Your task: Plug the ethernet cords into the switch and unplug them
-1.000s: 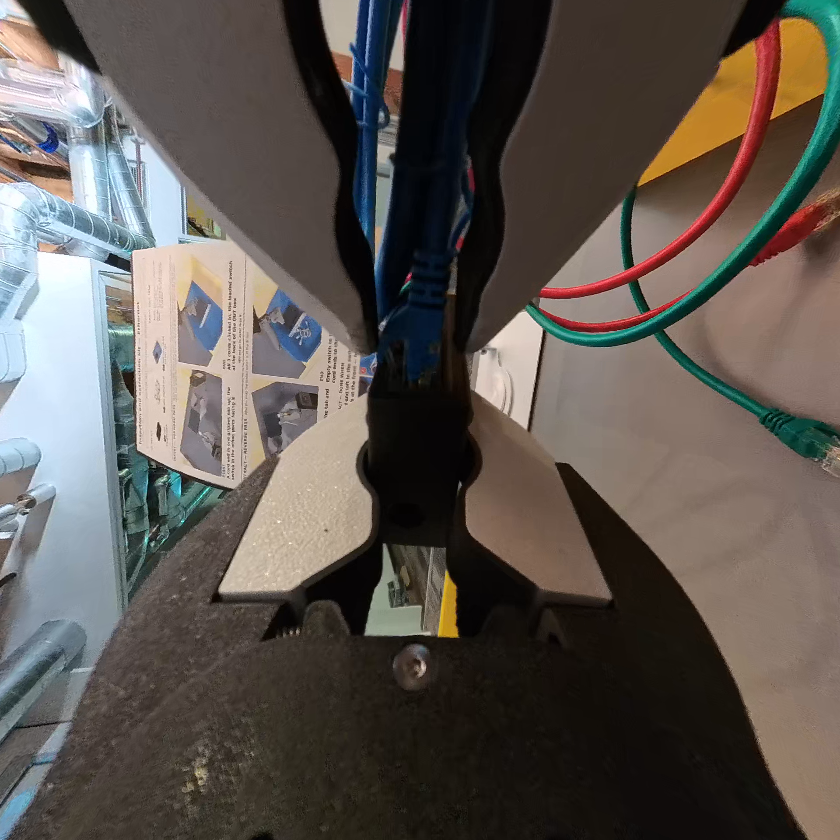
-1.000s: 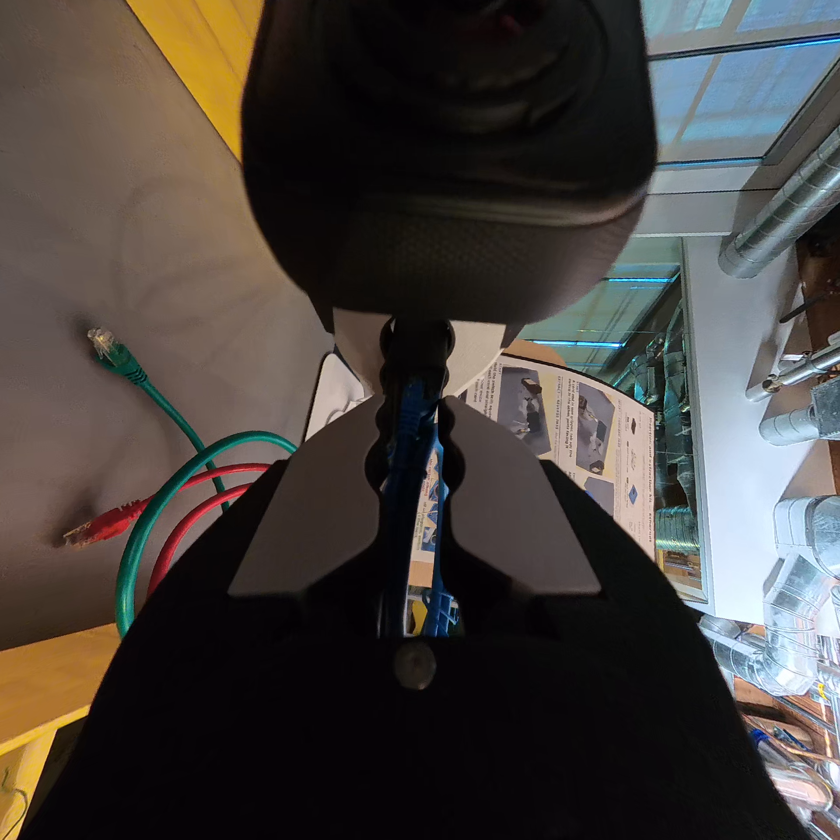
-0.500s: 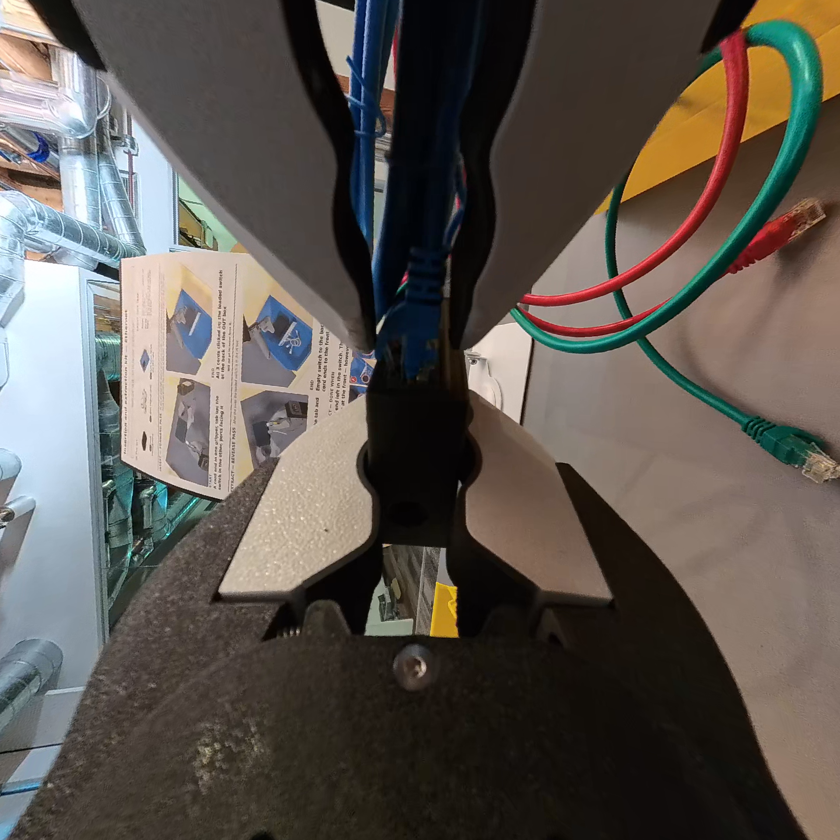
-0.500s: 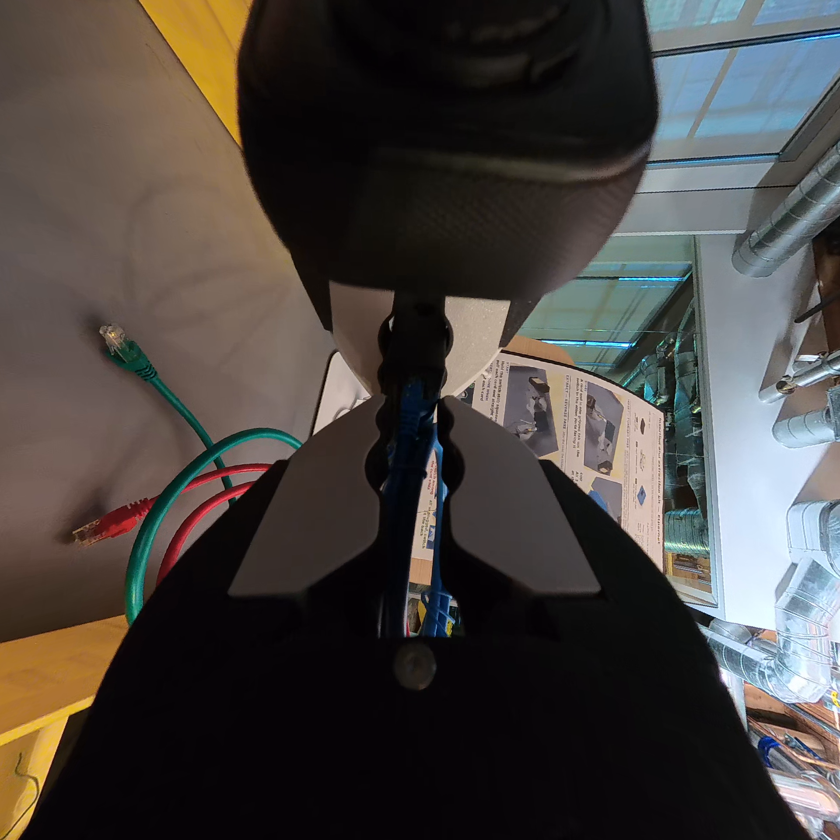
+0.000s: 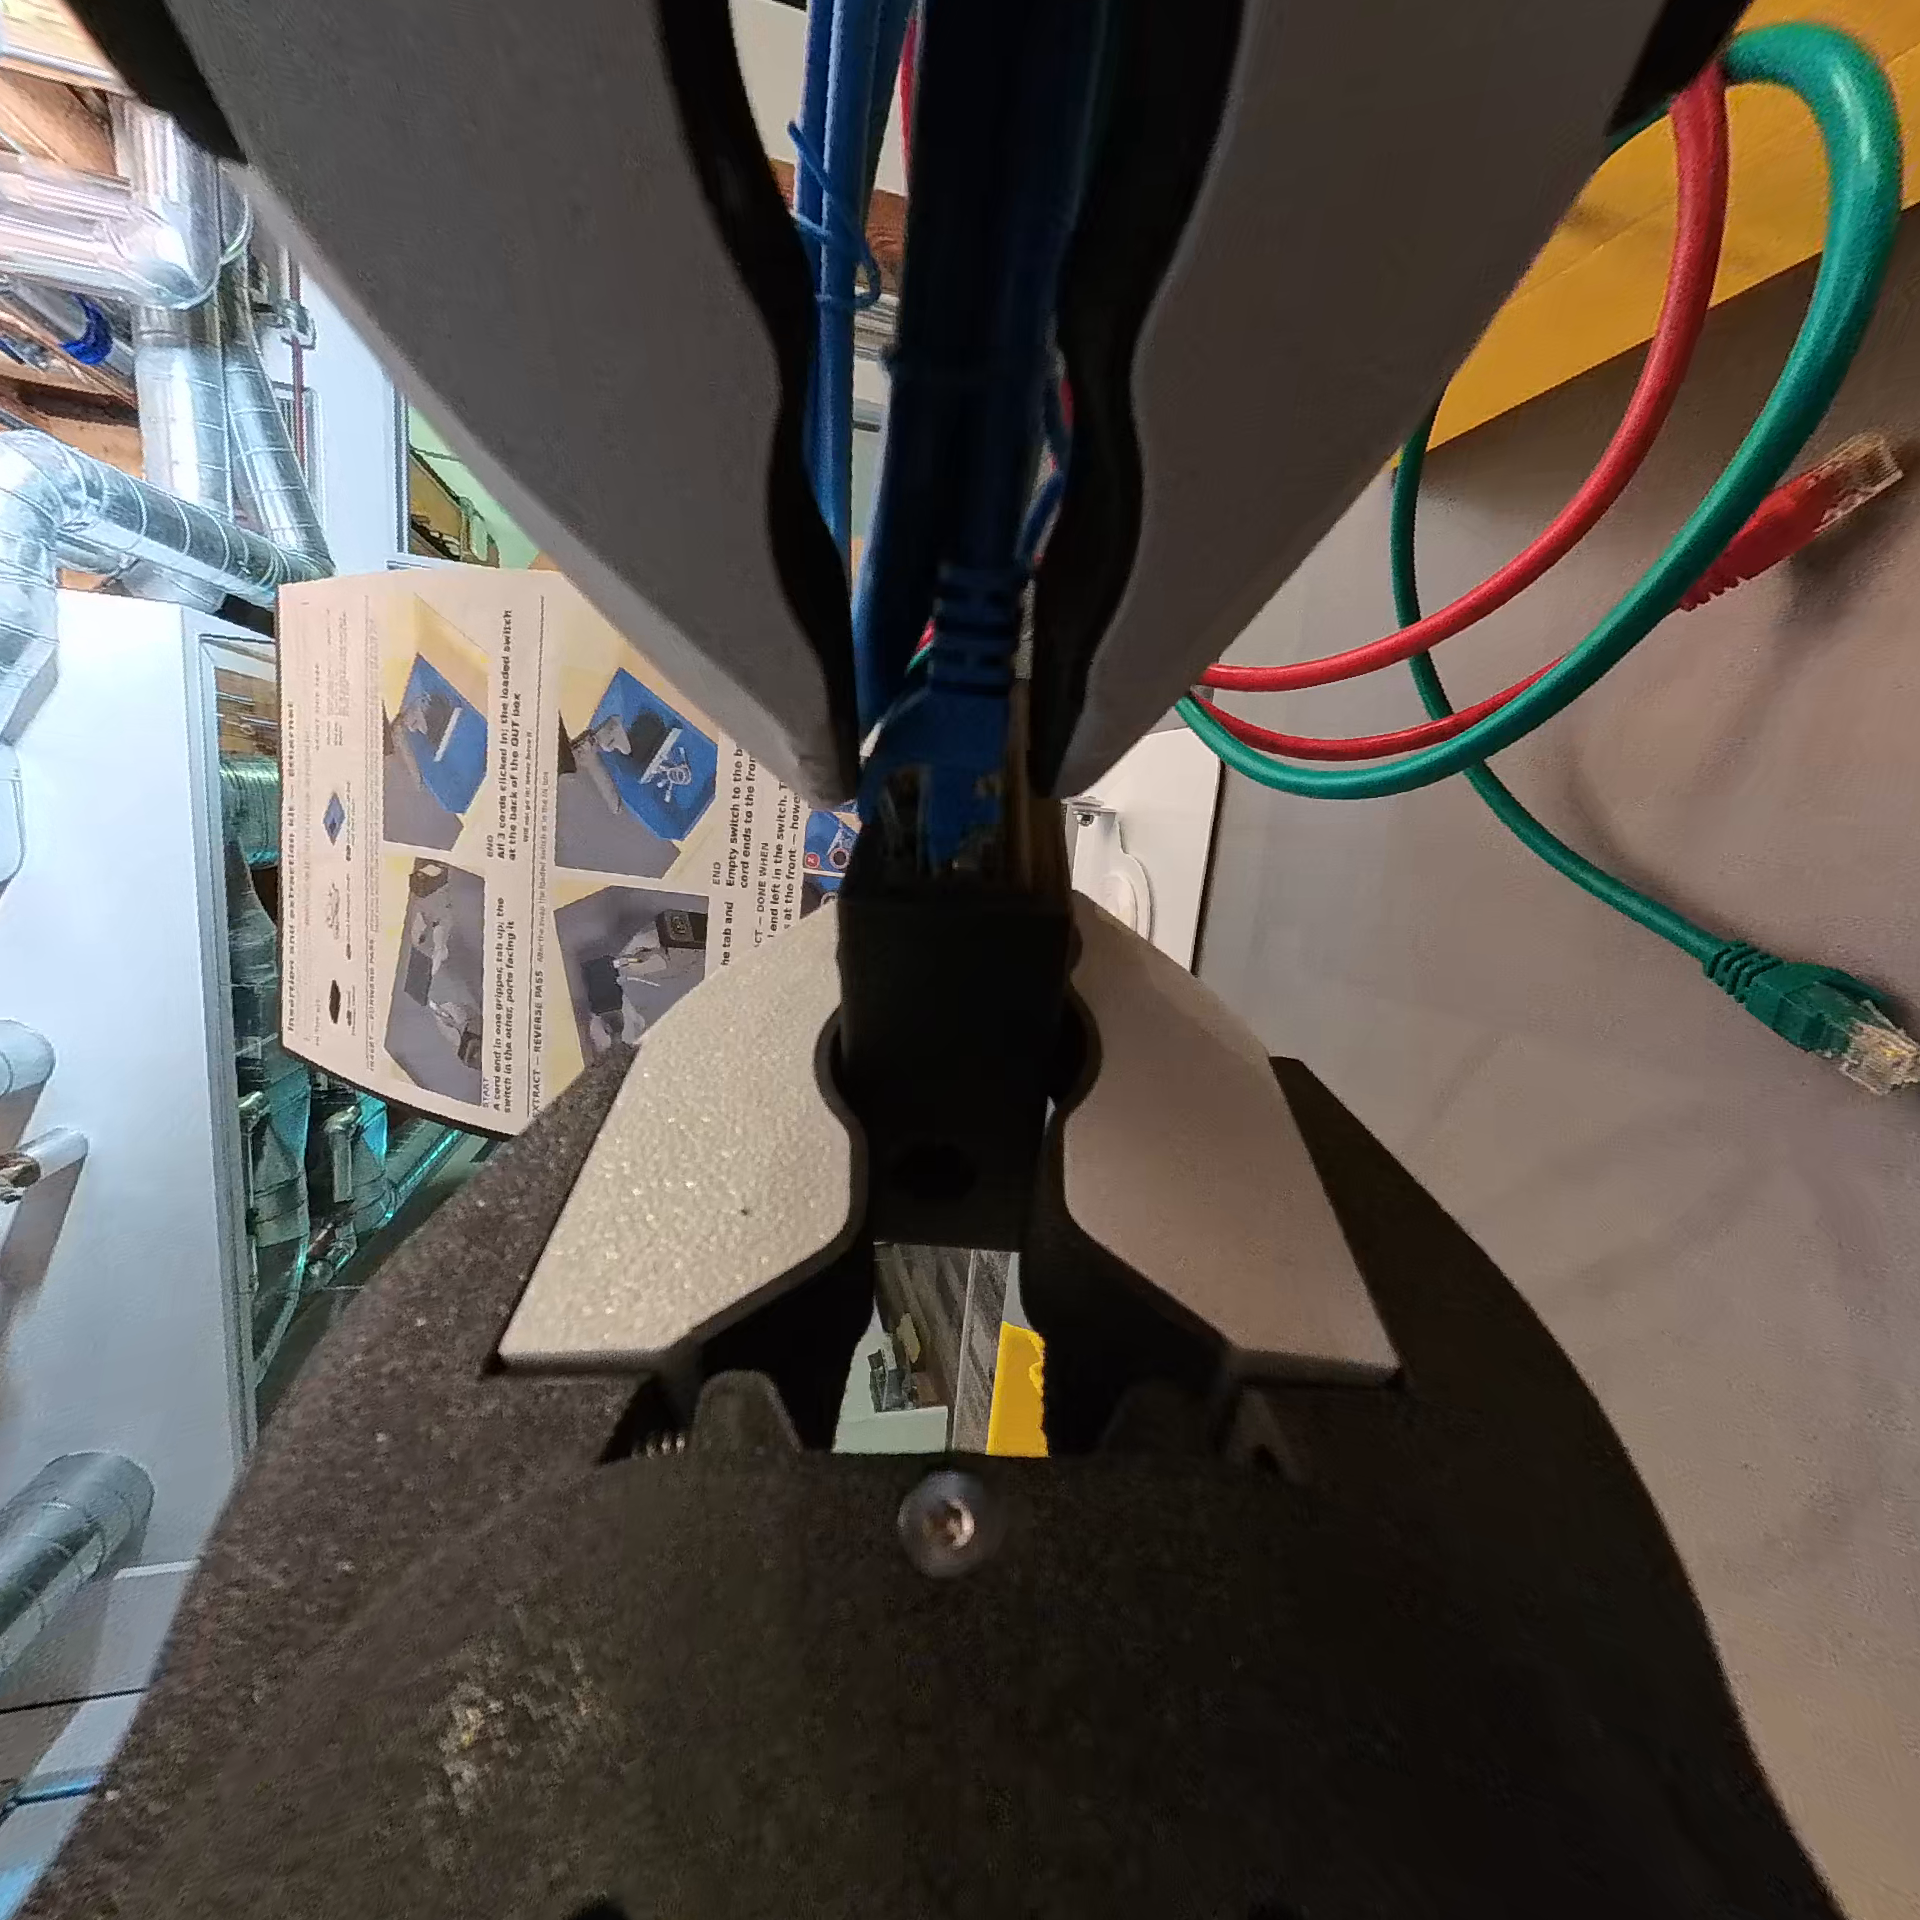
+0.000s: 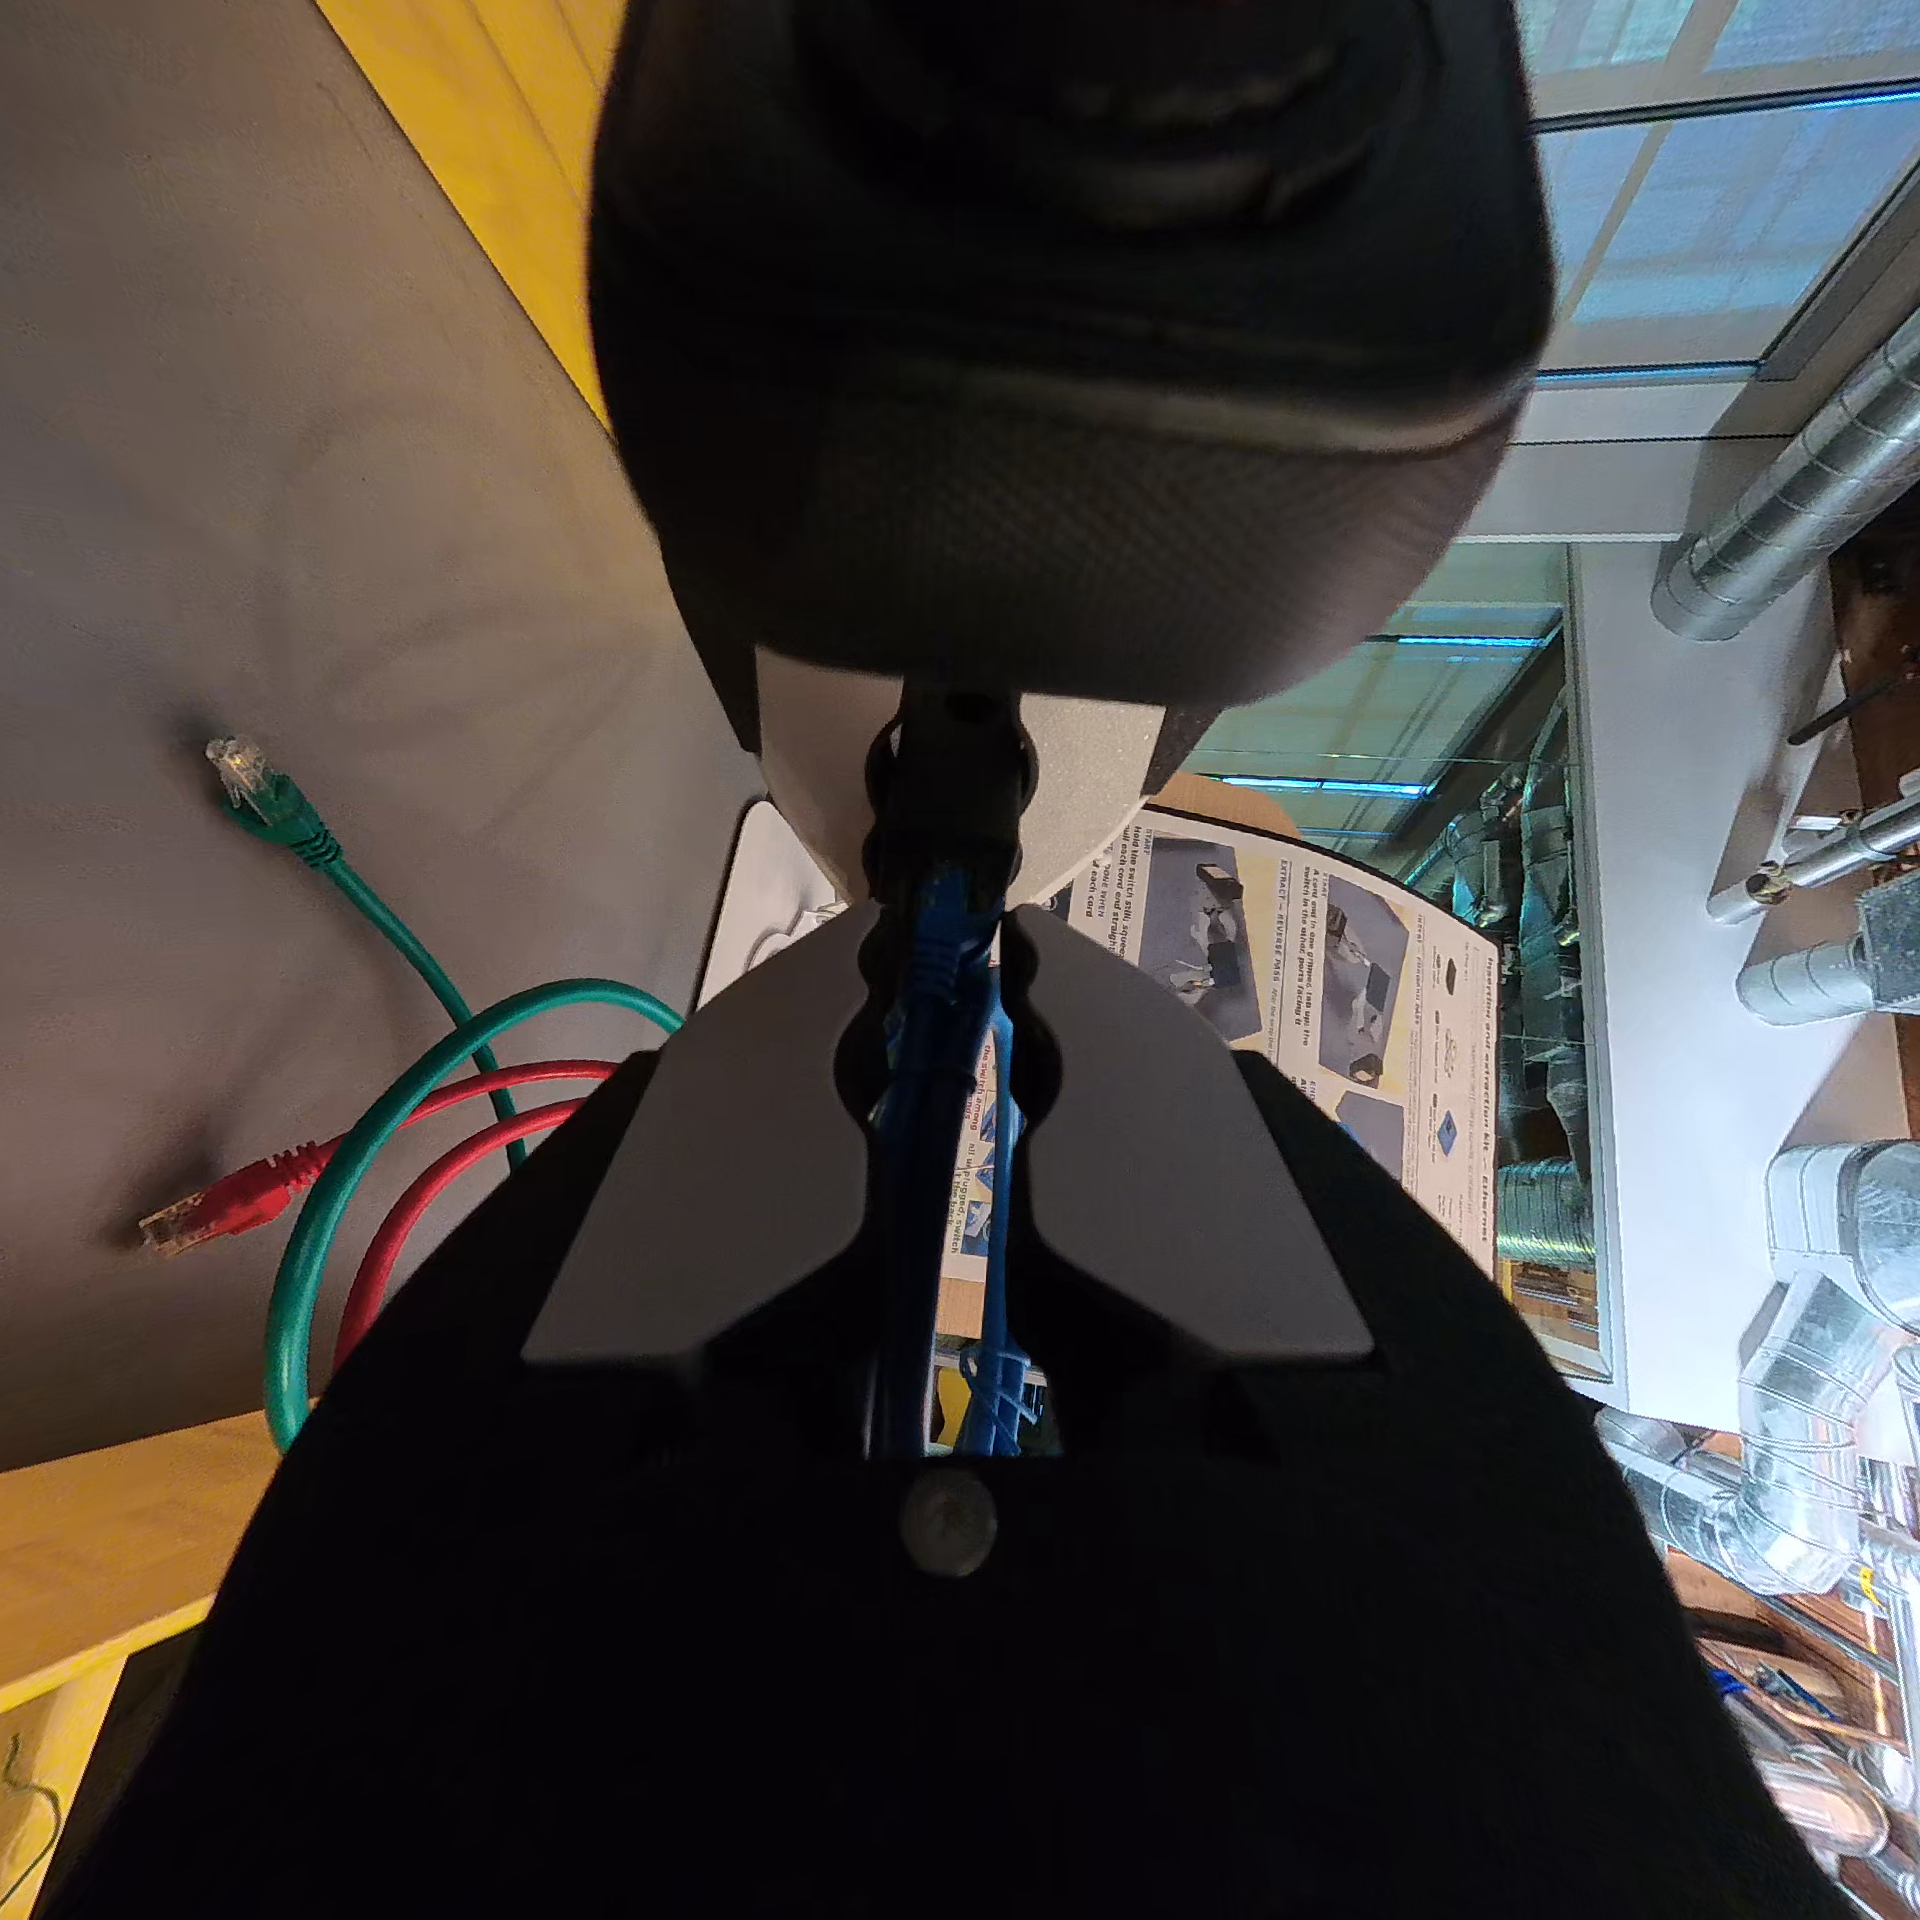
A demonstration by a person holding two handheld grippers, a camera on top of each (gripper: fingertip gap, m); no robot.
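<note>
My left gripper point(image 5: 951, 935) is shut on a small black switch point(image 5: 951, 1039), held in the air. My right gripper point(image 6: 943, 920) faces it, shut on a blue ethernet cord point(image 6: 930, 1049) just behind its plug point(image 6: 951, 899). The blue plug point(image 5: 956, 769) meets the switch's port face point(image 6: 951, 790); I cannot tell how deep it sits. A red cord with its plug point(image 5: 1839, 488) free and a green cord with its plug point(image 5: 1829, 1023) free lie looped on the grey mat. They also show in the right wrist view: red plug point(image 6: 208, 1221), green plug point(image 6: 255, 784).
The grey mat point(image 5: 1558, 1143) lies on a yellow wooden table point(image 5: 1558, 312). A printed instruction sheet point(image 5: 499, 831) stands behind the grippers, next to a white object point(image 5: 1143, 831). Metal ducts and pipes point(image 6: 1818, 468) are in the background. The tips of one gripper are about 6 cm away from the tips of the other.
Almost nothing. Both grippers shifted slightly together, and the blue plug stayed at the switch's port face. Both grips are unchanged.
</note>
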